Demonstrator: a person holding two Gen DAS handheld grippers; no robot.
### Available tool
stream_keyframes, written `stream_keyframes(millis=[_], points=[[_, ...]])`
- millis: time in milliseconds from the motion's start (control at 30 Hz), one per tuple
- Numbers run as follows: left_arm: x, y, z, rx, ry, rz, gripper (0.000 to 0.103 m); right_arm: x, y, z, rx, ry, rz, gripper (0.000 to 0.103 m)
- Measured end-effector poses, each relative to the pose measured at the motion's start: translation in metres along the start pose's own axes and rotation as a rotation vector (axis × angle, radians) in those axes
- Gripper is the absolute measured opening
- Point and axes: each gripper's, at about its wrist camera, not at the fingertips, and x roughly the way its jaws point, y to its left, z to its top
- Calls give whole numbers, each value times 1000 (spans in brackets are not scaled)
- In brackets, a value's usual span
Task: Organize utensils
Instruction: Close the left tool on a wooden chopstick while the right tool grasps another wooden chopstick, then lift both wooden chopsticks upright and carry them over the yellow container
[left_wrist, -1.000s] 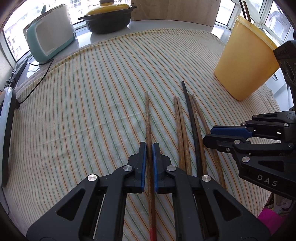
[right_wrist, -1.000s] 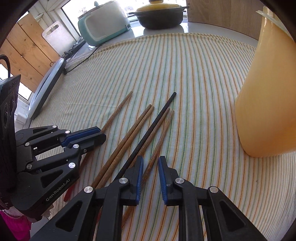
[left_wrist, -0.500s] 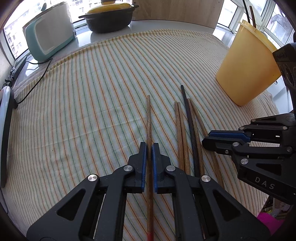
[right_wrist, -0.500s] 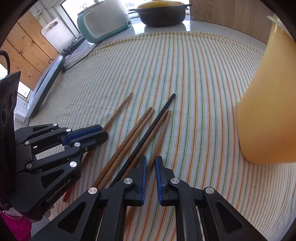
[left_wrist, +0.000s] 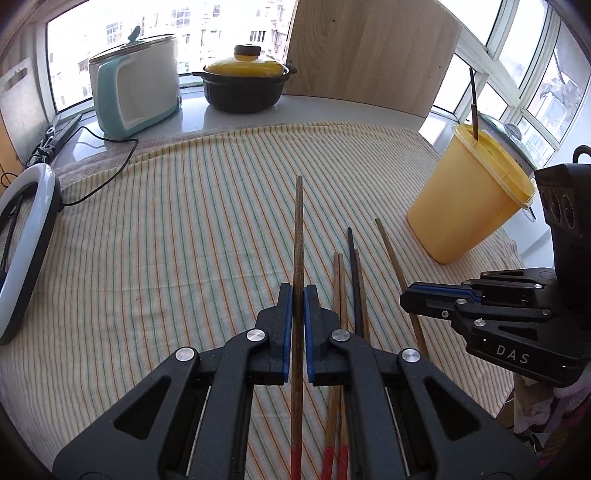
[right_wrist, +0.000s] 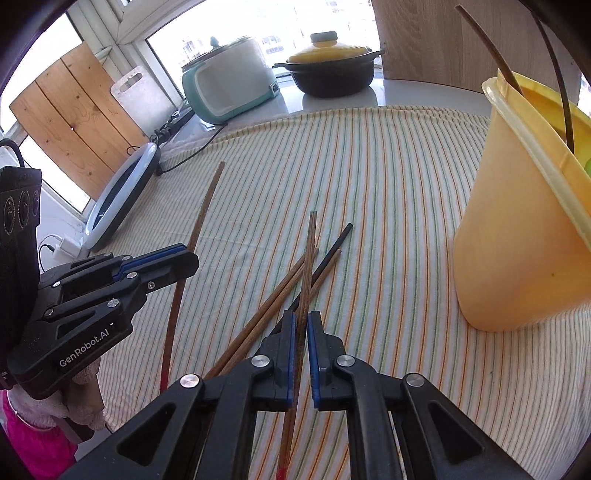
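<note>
My left gripper (left_wrist: 297, 291) is shut on a brown chopstick (left_wrist: 297, 229) with a red end, lifted off the striped cloth. My right gripper (right_wrist: 302, 319) is shut on another brown chopstick (right_wrist: 309, 254), also raised. Three chopsticks, two brown (left_wrist: 339, 280) and one black (left_wrist: 352, 266), still lie on the cloth between the grippers. The yellow cup (left_wrist: 469, 199) stands to the right with two chopsticks (right_wrist: 506, 74) leaning in it. Each gripper shows in the other's view: the right gripper (left_wrist: 413, 299) and the left gripper (right_wrist: 184, 258).
A striped cloth (left_wrist: 184, 240) covers the table. At the back stand a teal-and-white rice cooker (left_wrist: 136, 96), a black pot with a yellow lid (left_wrist: 245, 85) and a wooden board (left_wrist: 369, 51). A ring light (left_wrist: 22, 240) lies at the left edge.
Both grippers closed on a chopstick and lifted it off the cloth. The views tilted up, so the far counter and windows now show.
</note>
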Motion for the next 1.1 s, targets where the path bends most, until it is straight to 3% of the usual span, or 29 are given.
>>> stream_keyframes(millis=[633,1100], points=[[-71,-9,-4,-103,-245,-61,4,-85,-6,-19,-56,-294,17,4],[-98,-55,6,-44,-324,-130,4,-150,-16,-39,-77,-489,4,3]])
